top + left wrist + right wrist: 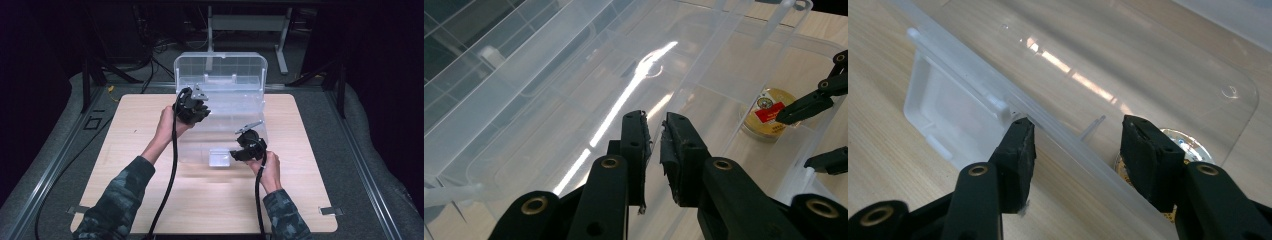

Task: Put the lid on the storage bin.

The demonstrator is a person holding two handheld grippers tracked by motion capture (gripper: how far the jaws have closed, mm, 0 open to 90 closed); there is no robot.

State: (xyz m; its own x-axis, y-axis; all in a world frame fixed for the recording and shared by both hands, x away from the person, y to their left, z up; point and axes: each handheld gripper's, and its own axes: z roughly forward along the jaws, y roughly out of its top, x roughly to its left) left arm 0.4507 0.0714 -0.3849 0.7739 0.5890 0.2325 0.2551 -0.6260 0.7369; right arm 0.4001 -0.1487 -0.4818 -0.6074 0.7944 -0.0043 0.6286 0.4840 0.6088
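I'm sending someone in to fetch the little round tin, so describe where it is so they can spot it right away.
On the wooden table stands a clear plastic box with its lid swung up at the back. The round tin lies flat on the box's floor, inside the near wall by the right gripper. It is gold with a red label, the one coloured thing in the see-through box.

Clear glossy plastic on pale matt wood

The storage box is smooth see-through plastic catching bright glare; the tabletop shows light wood grain; the tongs look matt black, their pads rough and frayed; the round tin seems shiny gold metal.
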